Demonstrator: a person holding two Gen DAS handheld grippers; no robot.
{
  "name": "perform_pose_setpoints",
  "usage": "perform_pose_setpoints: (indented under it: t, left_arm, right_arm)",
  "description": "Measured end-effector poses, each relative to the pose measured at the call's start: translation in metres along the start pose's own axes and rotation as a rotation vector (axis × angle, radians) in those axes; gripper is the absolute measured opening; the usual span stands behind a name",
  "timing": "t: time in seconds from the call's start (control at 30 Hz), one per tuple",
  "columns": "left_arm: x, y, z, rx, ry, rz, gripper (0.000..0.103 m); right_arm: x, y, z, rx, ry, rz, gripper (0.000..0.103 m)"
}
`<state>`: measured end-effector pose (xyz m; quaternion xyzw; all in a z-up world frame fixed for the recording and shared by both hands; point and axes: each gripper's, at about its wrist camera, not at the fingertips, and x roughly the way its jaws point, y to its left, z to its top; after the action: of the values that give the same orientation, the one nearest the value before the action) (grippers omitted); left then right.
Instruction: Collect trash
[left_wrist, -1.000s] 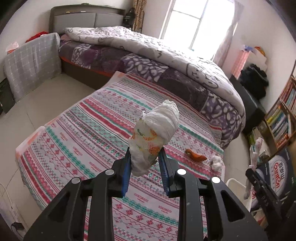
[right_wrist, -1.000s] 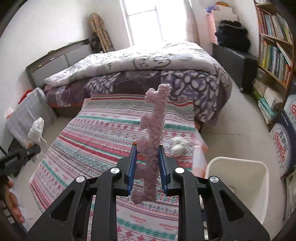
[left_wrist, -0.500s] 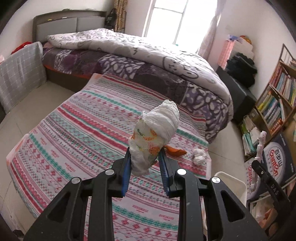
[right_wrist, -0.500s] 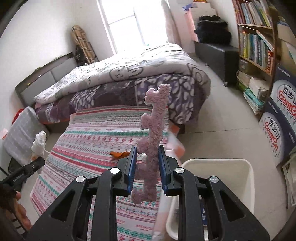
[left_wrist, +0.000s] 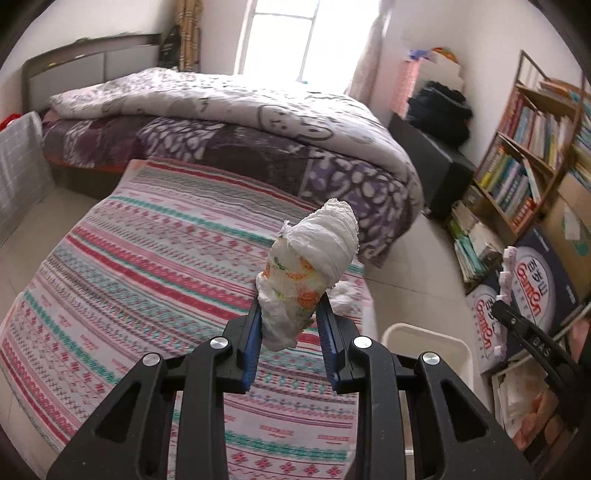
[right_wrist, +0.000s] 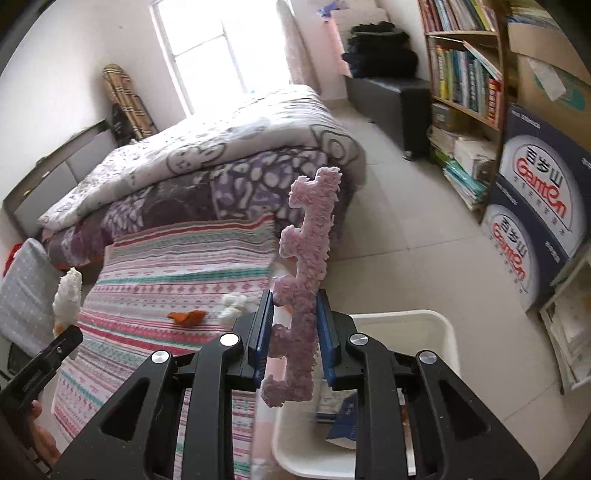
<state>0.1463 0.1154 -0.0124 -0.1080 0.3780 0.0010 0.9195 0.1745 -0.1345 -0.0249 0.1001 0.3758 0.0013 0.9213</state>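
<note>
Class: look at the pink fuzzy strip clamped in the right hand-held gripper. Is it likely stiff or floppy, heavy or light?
The pink fuzzy strip is probably fairly stiff: it stands upright well above the right hand-held gripper without drooping. It looks light, being thin and foam-like. Its notched, fuzzy surface should resist slipping.

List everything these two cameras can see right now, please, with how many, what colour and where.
rolled diaper: one, white with orange print, held in the left tool
fuzzy foam strip: one, pink, held upright in the right tool
bin: one, white, on the floor beside the striped mat, something blue inside
orange scrap: one, on the mat
crumpled tissue: one, white, on the mat near the scrap
striped mat: one, red, teal and pink, in front of the bed
bed: one, purple and white quilt, by the window
bookshelf: one, wooden, right wall
printed boxes: two, navy and white, stacked by the shelf
left tool: black, blue pads, shut
right tool: black, blue pads, shut
</note>
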Motion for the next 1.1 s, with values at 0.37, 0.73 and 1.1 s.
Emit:
perform_pose_setpoints:
  t: [0.37,0.73,1.1]
  left_arm:
    - [0.017,-0.069,-0.017,0.137,0.04,-0.1,0.028]
    - [0.037,-0.137,-0.046,0.259,0.106,-0.184,0.029]
    - [0.055,-0.19,-0.082,0.369,0.185,-0.251,0.03]
  right_arm:
    - [0.0,-0.051,0.002,0.063,0.038,-0.106,0.023]
    - [-0.016,-0.103,0.005,0.174,0.005,-0.156,0.065]
    - [-0.035,-0.156,0.004,0.309,-0.063,-0.236,0.088]
